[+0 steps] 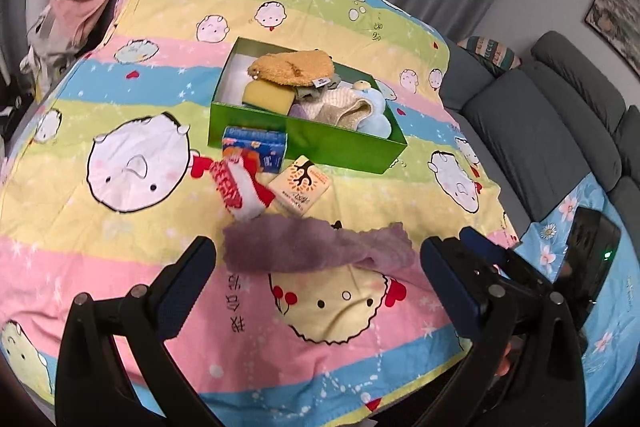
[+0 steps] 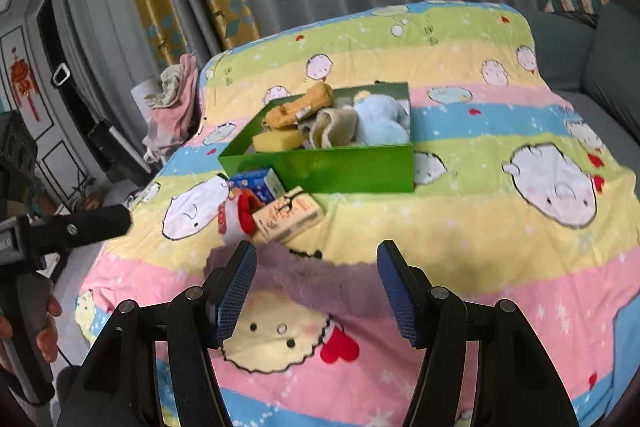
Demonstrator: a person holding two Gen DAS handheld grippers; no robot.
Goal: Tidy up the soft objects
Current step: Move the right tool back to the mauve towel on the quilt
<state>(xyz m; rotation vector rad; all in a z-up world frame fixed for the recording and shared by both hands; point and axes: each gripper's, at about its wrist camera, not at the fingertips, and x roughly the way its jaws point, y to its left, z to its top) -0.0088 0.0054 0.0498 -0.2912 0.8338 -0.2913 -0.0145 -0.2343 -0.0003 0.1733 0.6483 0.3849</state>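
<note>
Purple cloth (image 1: 316, 245) flat on bedspread (image 1: 120, 251), at 6 o'clock from green box (image 1: 344, 147), beyond both tool tips.

Left gripper (image 1: 318, 283) fingers spread wide, empty. Right gripper (image 2: 318, 293) fingers half spread, empty, cloth beneath.

Risk: fingers pinch bedspread with cloth; dragged cloth may snag red sock (image 1: 240, 187) or carton (image 1: 300, 185).

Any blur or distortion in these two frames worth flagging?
Left wrist: heavy fisheye bowing, dark corners; purple cloth smeared, green box fairly sharp. Right wrist: same bowing; cloth soft, tissue pack slightly blurred. Lighting is even in both, with no glare.
</note>
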